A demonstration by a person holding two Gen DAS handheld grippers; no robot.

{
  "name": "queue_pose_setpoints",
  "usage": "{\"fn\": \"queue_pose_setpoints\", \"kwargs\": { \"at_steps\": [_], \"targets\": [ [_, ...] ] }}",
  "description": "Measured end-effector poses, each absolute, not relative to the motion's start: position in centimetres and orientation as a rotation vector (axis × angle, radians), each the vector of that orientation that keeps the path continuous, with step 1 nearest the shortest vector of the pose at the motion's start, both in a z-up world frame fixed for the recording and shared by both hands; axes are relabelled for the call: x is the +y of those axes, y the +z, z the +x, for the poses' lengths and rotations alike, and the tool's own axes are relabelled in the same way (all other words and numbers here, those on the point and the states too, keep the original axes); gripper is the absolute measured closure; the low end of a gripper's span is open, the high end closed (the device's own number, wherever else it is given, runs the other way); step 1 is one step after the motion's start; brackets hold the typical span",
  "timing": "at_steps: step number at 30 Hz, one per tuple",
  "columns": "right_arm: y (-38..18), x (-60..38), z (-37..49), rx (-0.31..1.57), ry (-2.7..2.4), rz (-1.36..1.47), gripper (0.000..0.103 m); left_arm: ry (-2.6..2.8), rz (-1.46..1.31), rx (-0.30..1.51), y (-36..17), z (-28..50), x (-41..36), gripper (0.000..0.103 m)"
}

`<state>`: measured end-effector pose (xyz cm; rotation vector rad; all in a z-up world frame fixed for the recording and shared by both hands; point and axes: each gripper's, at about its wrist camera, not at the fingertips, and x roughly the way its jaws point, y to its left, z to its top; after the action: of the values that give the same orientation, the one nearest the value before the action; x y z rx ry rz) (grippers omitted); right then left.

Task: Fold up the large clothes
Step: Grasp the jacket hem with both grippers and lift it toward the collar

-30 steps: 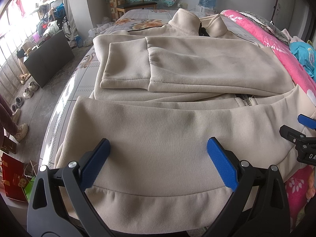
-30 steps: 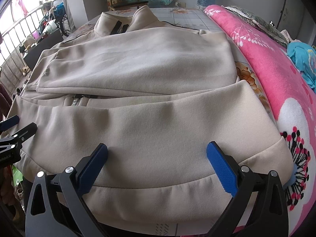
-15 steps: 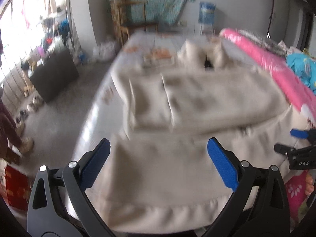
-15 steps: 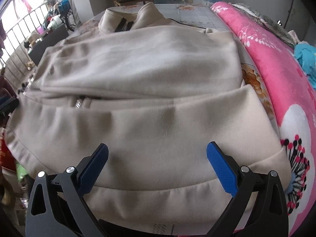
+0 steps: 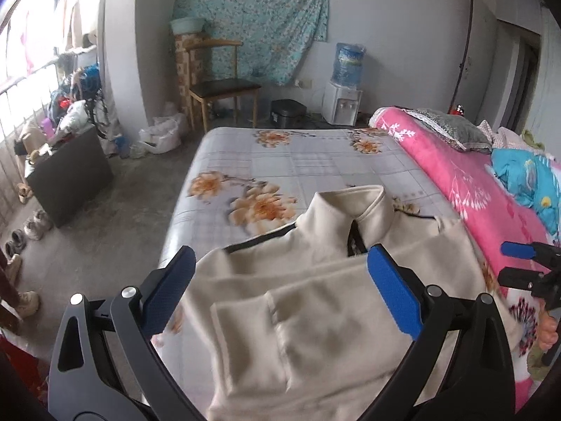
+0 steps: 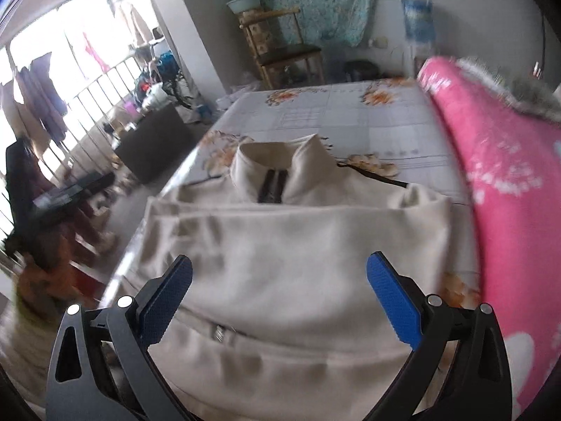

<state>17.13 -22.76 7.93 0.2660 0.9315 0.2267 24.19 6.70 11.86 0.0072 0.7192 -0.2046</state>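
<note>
Beige jacket (image 5: pixel 315 301) lying on the floral bed sheet (image 5: pixel 280 161), collar toward the far end, sleeves folded across its front, beside the pink blanket (image 5: pixel 466 189). Compared with one second earlier, both claws have risen and tilted up from the hem, revealing the room beyond. Left claw (image 5: pixel 280 298) and right claw (image 6: pixel 280 298) both stand wide and grip nothing.

Grey walls (image 5: pixel 403 35) are hung with a teal floral cloth (image 5: pixel 259 17) — a wooden chair (image 5: pixel 221 84) and a water dispenser (image 5: pixel 345 84) are set below. Daylight is let in through a barred window (image 6: pixel 70 80) — the concrete floor (image 5: pixel 115 210) is lined with shoes (image 5: pixel 24 231).
</note>
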Motion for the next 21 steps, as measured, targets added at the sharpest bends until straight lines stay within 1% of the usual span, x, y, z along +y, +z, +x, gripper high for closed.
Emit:
{"fn": "queue_pose_setpoints", "kwargs": {
  "at_steps": [6, 14, 21],
  "targets": [
    [6.7, -24.3, 24.6, 1.022, 0.190, 0.321, 0.006, -0.218, 0.030, 0.789, 9.6, 30.9, 3.5, 0.008],
    [2.7, -25.3, 34.1, 1.114, 0.124, 0.341, 0.006, -0.194, 0.036, 0.905, 4.7, 39.0, -0.7, 0.008],
    [-0.6, -24.6, 39.6, 1.168, 0.089, 0.311, 0.006, -0.163, 0.104, 0.984, 0.9, 42.2, -2.6, 0.008]
  ]
}}
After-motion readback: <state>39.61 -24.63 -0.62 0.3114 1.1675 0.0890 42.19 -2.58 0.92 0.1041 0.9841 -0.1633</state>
